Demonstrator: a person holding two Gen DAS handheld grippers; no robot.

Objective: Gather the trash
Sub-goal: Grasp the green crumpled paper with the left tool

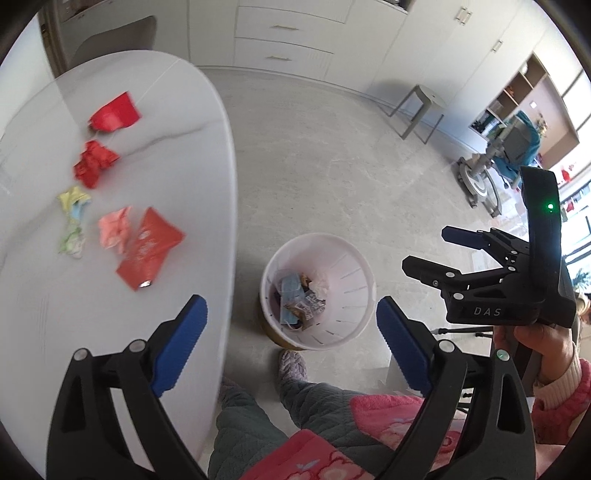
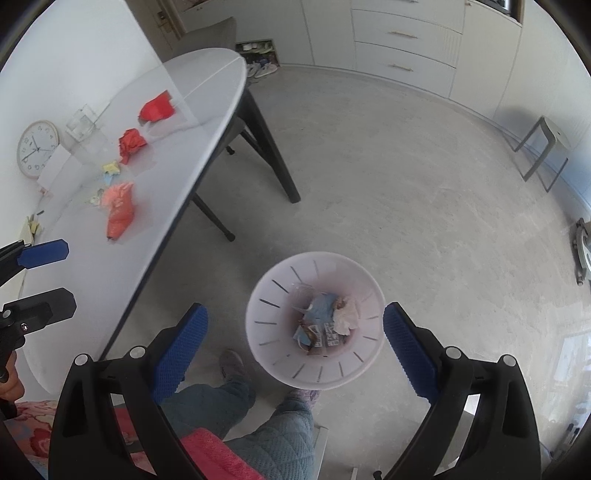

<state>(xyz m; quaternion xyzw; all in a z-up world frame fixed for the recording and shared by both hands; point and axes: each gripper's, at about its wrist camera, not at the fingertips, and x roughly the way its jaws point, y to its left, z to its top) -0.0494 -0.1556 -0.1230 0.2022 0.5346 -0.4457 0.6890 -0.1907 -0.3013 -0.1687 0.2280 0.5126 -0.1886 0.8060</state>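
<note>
A white bin (image 1: 317,291) stands on the floor by the table and holds several wrappers and a tissue; it also shows in the right wrist view (image 2: 314,319). On the white table (image 1: 122,295) lie a red packet (image 1: 149,249), a pink wad (image 1: 114,230), a yellow-blue scrap (image 1: 74,218), a crumpled red paper (image 1: 94,162) and a red wrapper (image 1: 116,112). My left gripper (image 1: 291,345) is open and empty, between table edge and bin. My right gripper (image 2: 295,347) is open and empty above the bin; it also shows in the left wrist view (image 1: 424,251).
A round clock (image 2: 37,147), a clear glass box (image 2: 83,120) and papers sit at the table's wall side. The table's dark legs (image 2: 273,155) stand beside the bin. A grey stool (image 2: 543,151) and white cabinets (image 1: 288,33) are further off. The person's legs (image 2: 280,435) are below.
</note>
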